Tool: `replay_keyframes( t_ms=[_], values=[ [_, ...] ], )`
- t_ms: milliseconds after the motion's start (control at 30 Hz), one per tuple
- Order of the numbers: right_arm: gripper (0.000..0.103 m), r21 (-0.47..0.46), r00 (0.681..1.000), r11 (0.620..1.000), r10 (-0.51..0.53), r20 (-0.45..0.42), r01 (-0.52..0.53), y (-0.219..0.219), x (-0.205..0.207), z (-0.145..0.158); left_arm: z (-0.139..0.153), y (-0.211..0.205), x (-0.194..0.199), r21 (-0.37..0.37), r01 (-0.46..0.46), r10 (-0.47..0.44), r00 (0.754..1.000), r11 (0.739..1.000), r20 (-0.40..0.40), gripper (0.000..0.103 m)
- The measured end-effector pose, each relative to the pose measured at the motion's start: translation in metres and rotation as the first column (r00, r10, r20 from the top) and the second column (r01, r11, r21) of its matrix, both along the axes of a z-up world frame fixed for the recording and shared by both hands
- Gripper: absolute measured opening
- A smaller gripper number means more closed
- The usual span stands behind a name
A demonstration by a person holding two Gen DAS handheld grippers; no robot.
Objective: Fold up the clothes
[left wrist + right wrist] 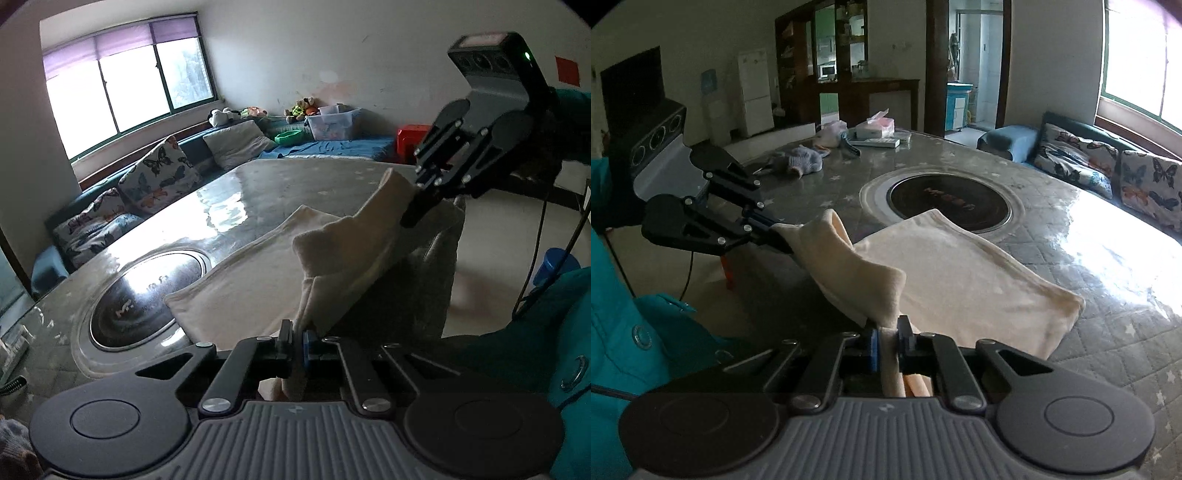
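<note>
Jaws of left gripper (295,341) and right gripper (886,341) pinch the cream garment's (953,266) near corners; carry both forward evenly, keeping the edge between them taut.

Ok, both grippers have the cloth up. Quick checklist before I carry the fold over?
1. Left gripper shut on cloth: ok.
2. Right gripper shut on cloth: ok.
3. Held edge lifted off the table: ok.
4. Far end of cloth lying flat: ok.
5. Table beyond cloth free for the fold: ok; blue garment lies well away.
6. How many layers each gripper holds: cannot tell.
</note>
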State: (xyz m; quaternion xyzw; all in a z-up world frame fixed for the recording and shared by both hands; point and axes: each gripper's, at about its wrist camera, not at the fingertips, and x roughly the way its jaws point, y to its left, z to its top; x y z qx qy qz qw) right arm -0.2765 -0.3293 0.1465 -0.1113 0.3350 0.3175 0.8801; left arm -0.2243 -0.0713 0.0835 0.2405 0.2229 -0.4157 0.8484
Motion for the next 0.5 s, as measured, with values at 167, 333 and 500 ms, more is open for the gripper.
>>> replay_keyframes(
  t_ms=[167,333,500],
  values=[
    [0.009,-0.004,0.999,0.999,-0.035,0.021,0.035,-0.005,0.023,0.012,0.007,-0.004,0.036,-0.042,-0.029,0.030,1.000,0.999,0.008,0.006],
    [0.009,0.016,0.996,0.996,-0.090,-0.011,0.091,-0.017,0.075,0.014,0.005,-0.016,0.088,-0.072,-0.068,0.068,0.998,0.995,-0.001,0.005],
    [0.009,-0.012,0.988,0.989,-0.148,-0.052,0.147,-0.026,0.137,-0.002,-0.015,-0.036,0.148,-0.029,-0.140,0.139,0.990,0.990,-0.028,0.006]
  ],
)
